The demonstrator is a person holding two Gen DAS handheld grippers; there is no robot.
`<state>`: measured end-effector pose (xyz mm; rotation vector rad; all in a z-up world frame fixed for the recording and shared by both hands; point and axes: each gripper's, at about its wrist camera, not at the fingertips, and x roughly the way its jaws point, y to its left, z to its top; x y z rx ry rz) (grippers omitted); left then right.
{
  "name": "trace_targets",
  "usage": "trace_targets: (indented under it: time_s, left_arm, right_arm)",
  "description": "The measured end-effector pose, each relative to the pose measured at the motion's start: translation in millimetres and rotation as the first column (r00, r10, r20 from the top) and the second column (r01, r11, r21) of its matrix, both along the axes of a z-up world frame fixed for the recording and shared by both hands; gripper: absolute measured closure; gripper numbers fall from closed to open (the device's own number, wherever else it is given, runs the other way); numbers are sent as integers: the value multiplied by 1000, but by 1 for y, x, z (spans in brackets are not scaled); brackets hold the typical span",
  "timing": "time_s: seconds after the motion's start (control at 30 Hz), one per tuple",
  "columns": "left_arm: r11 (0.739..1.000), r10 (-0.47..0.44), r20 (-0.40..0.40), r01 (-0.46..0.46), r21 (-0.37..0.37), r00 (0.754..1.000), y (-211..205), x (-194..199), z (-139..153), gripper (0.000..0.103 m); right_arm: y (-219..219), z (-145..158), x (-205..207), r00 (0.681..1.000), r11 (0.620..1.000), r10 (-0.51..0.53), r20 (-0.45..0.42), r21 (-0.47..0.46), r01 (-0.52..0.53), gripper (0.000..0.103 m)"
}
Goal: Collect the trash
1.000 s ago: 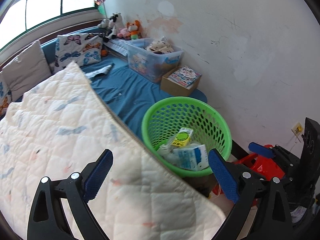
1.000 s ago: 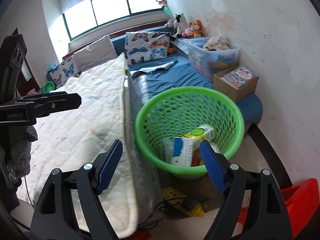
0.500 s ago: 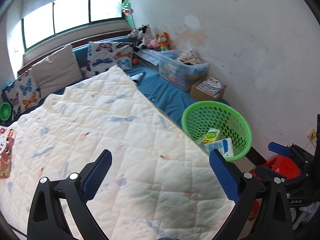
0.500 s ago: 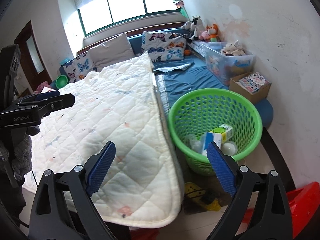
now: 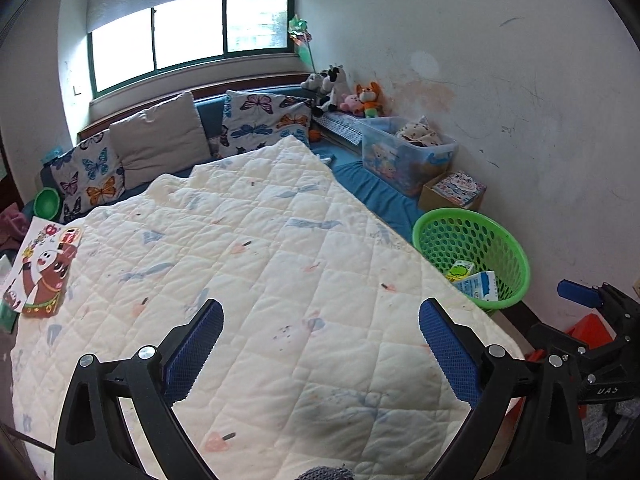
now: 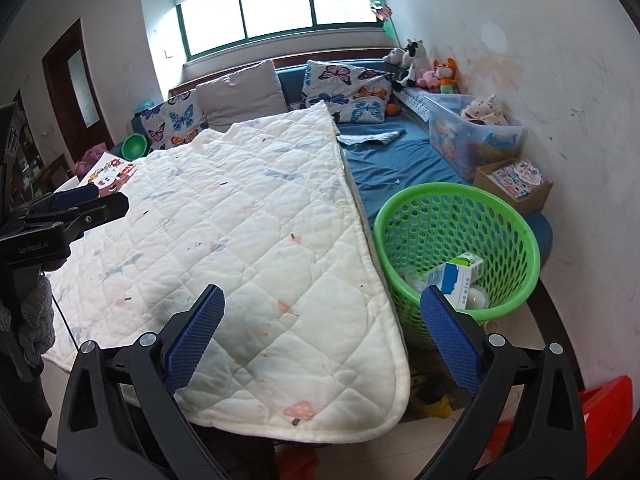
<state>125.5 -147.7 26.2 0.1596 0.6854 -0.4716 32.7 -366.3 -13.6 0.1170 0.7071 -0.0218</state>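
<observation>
Basket: we see the green basket (image 6: pixel 456 248) on the floor at about 3 o'clock from the bed's near corner, just beside the quilt's edge.
Trash: a blue-and-white carton (image 6: pixel 456 278) and a yellow-green carton (image 5: pixel 460 270) lie inside the basket, with a pale round item beside them that we cannot name.
Right gripper: our right gripper (image 6: pixel 320 330) has just been opening; its blue pads stand wide apart with nothing between them, above the quilt's corner.
Left gripper: our left gripper (image 5: pixel 320 344) is spread wide as well, gripping nothing, over the quilt.
Quilt: the white quilt (image 5: pixel 260 280) covers most of the bed.
Picture book: a cartoon picture book (image 5: pixel 42 266) lies at 9 o'clock on the quilt's far left edge.
Wall side: a clear storage bin (image 6: pixel 472 136) and a cardboard box (image 6: pixel 514 184) sit at 1 o'clock, beyond the basket.
</observation>
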Motion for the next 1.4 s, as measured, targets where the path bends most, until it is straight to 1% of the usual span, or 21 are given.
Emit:
trace_targets:
  time_s: [0.07, 0.17, 0.27, 0.53, 0.73, 0.87, 0.93, 1.03, 1.4]
  left_arm:
    - [1000, 11, -1, -11, -1, 1000, 9, -2, -2, 8]
    - [999, 54, -1, -54, 4, 999, 25, -5, -6, 8]
    - [997, 79, -11, -79, -6, 997, 38, -7, -9, 8]
    - [988, 157, 8, -157, -8, 987, 68, -20, -14, 8]
    - [979, 205, 31, -206, 4, 978, 72, -28, -18, 8]
    - [974, 228, 28, -228, -1, 973, 71, -32, -22, 8]
    - [973, 230, 15, -230, -10, 973, 71, -34, -24, 8]
    - [970, 242, 22, -242, 4, 970, 70, -37, -26, 8]
    - [965, 261, 24, -261, -2, 965, 72, -41, -26, 8]
  right_arm:
    - [6, 0, 0, 1000, 1000, 7, -1, -13, -7, 5]
    - [14, -1, 0, 1000, 1000, 18, -7, -17, -18, 5]
    - [21, -3, 1, 1000, 999, 25, -11, -22, -26, 5]
    - [32, -7, 0, 1000, 999, 14, -7, -32, -14, 4]
    - [38, -4, -7, 1000, 998, -12, 16, -61, 13, 4]
    - [38, -5, -9, 1000, 998, -20, 19, -56, 21, 4]
    - [38, -7, -9, 1000, 998, -24, 18, -52, 24, 4]
    - [38, -7, -11, 999, 999, -29, 19, -43, 30, 4]
    - [38, -6, -16, 999, 998, -37, 25, -41, 38, 4]
